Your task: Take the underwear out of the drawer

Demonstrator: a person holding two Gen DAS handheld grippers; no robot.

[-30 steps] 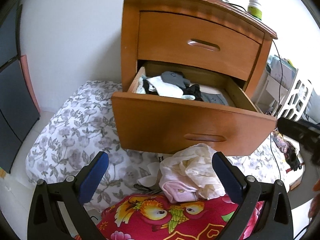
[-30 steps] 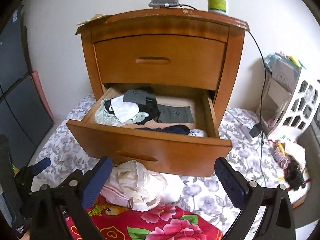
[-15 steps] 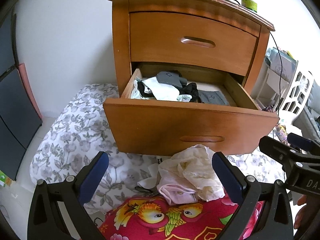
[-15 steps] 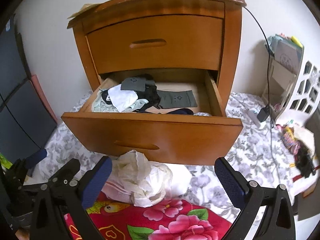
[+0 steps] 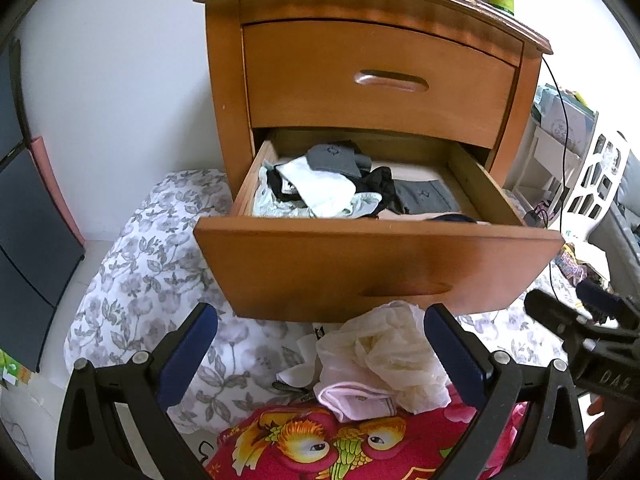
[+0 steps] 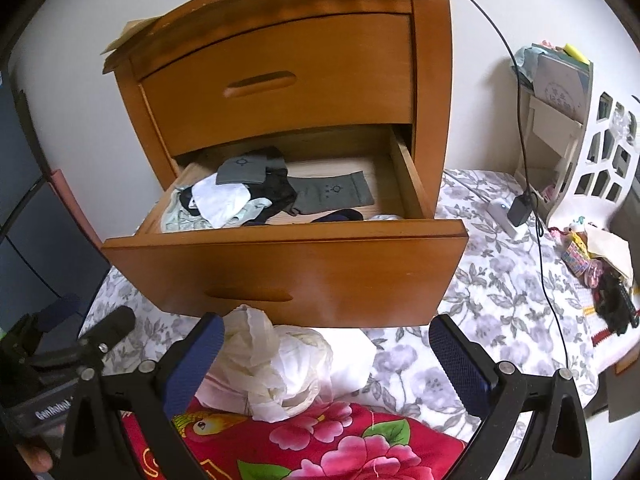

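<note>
The lower drawer (image 5: 376,264) of the wooden nightstand (image 5: 376,80) stands pulled out; inside it, toward 10 o'clock in the left wrist view, lies a jumble of underwear (image 5: 320,192), white, black and pale green, with grey folded pieces beside it; the left gripper (image 5: 320,344) hangs below the drawer front with its jaws wide apart and empty; the right gripper (image 6: 326,348) likewise has its jaws spread and holds nothing; a crumpled cream and pink heap of garments (image 6: 272,368) rests at 6 o'clock on the floral bedding (image 6: 480,280), between both pairs of blue pads
</note>
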